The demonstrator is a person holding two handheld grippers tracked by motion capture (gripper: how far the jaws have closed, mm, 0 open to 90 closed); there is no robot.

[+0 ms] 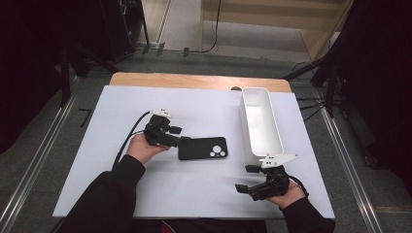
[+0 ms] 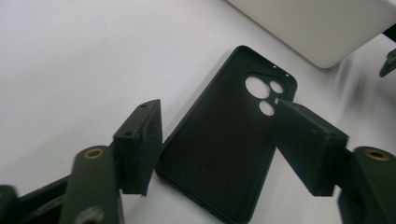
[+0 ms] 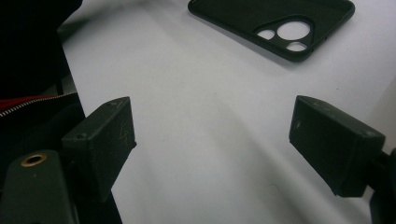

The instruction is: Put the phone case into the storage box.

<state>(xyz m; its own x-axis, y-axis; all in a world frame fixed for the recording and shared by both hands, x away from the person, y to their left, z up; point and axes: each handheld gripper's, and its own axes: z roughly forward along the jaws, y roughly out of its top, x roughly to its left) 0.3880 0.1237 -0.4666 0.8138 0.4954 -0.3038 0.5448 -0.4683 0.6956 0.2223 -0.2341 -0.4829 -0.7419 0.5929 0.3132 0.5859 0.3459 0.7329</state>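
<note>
While the black phone case (image 1: 202, 148) lies flat mid-counter (image 1: 194, 194), your left gripper (image 2: 215, 154) straddles its near end, fingers apart, not pressing; your right gripper (image 3: 212, 140) hovers with fingers wide, empty.

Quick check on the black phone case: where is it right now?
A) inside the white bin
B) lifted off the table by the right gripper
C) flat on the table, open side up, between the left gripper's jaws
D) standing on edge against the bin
C: the phone case lies flat on the white table, inner side up, with the left gripper straddling its near end, jaws not yet pressing it; the white bin stands apart.
</note>
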